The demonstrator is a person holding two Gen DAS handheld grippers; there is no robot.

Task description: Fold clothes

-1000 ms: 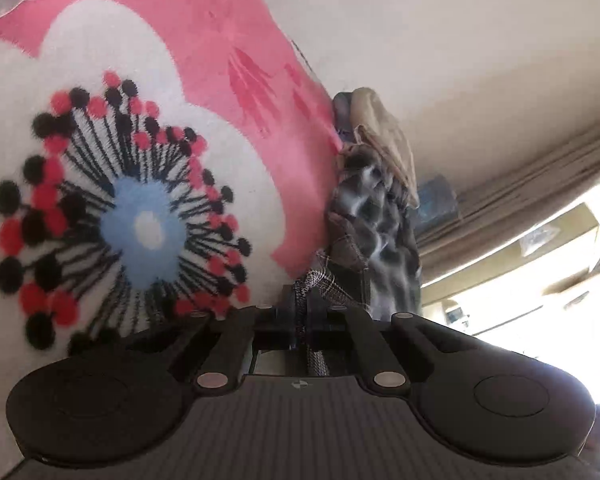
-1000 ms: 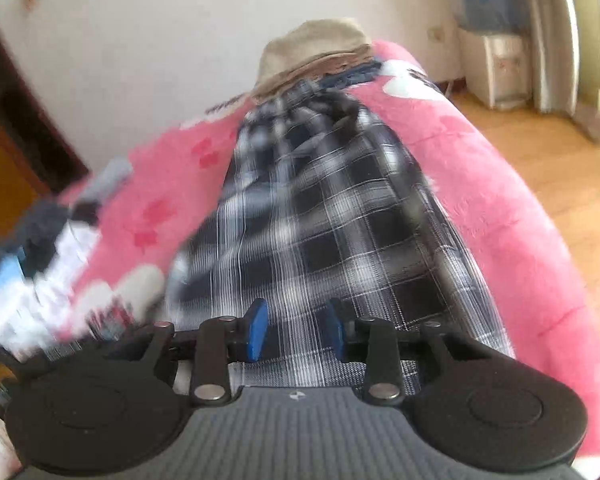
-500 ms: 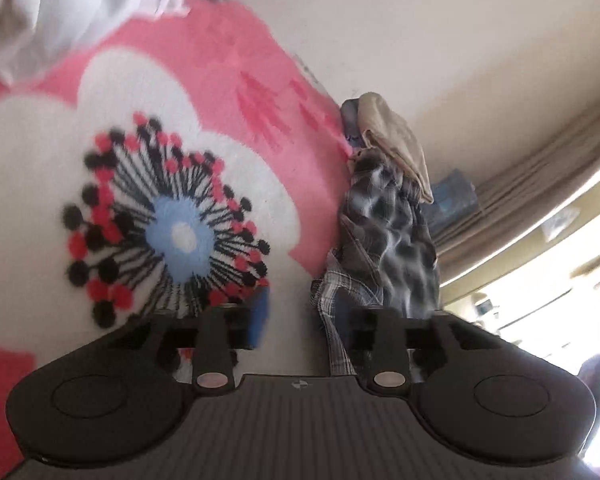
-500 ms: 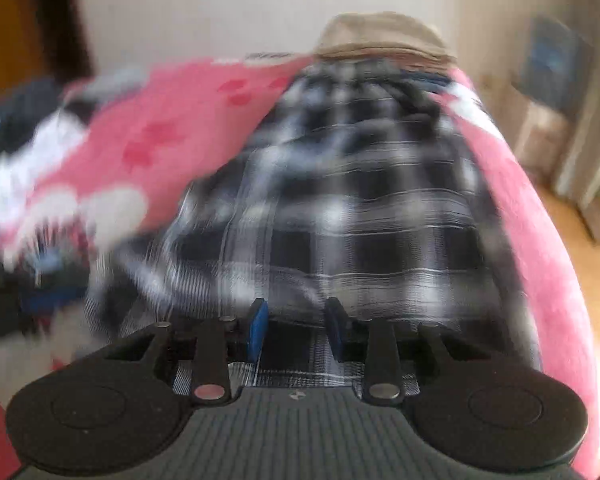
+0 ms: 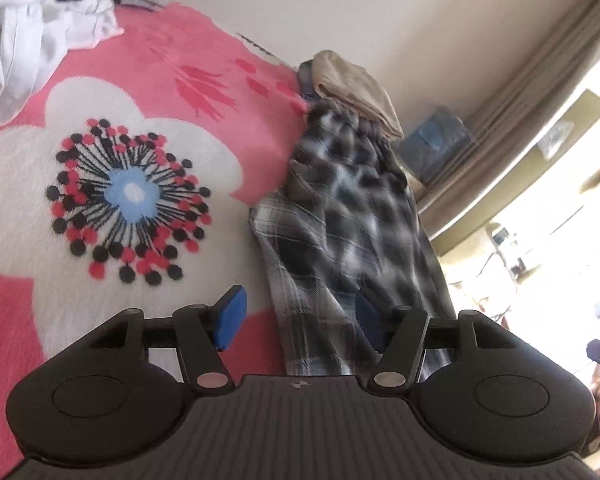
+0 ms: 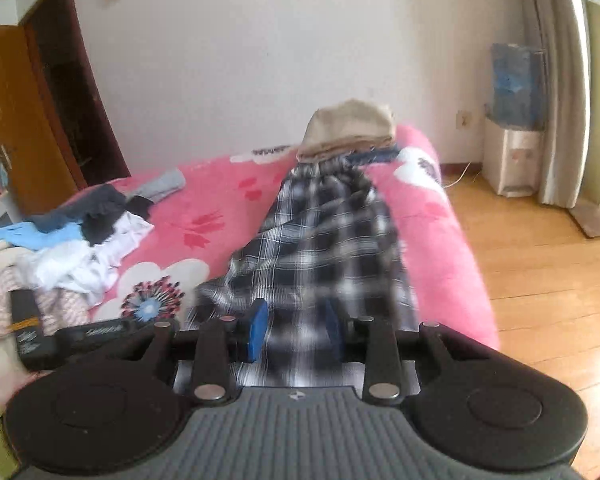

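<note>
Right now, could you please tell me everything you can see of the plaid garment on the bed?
The plaid garment is black, grey and white checked woven cloth, seemingly thin. It lies lengthwise on the pink floral blanket, loosely rumpled, its far end gathered against a folded beige stack. Its near end passes between the open fingers of the right gripper; whether they touch is unclear. The left gripper hovers open over its near edge.

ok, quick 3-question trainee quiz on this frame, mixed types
1. True or false: the left gripper is shut on the plaid garment.
2. What lies at the plaid garment's far end? A) folded beige garment B) a pillow C) a laptop
3. Fill in: in the right wrist view, the pile of unfolded clothes lies on the ____ side of the pink floral blanket.

Key: 1 false, its jaws are open. 2 A. 3 left.
</note>
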